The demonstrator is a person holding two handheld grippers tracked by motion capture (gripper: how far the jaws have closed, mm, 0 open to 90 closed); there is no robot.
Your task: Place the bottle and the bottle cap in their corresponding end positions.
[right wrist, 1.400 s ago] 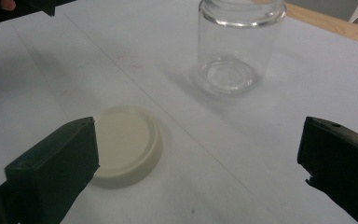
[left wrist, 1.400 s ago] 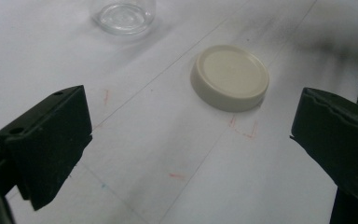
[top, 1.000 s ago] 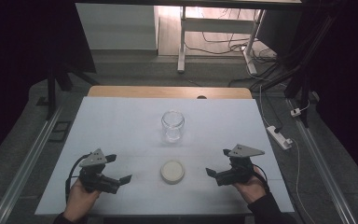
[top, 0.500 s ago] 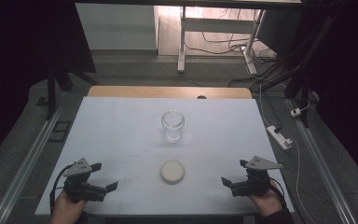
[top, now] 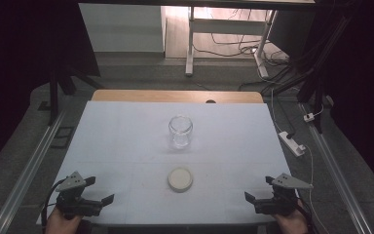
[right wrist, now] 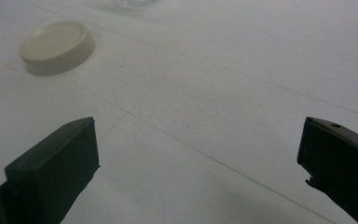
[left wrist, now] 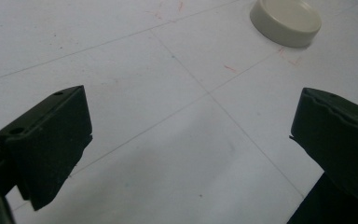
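The left hand-held gripper (top: 93, 195) sits at the near left corner of the white bench (top: 117, 146), jaws spread wide and holding nothing. The right hand-held gripper (top: 258, 192) sits at the near right corner, spread wide too. Between them lies the round cream lid (top: 180, 179), flat on the bench. The empty glass jar (top: 180, 131) stands upright behind it, a little apart.

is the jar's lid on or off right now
Off. The glass jar stands upright with an open mouth, and the cream lid lies flat on the white table in front of it, apart from it.
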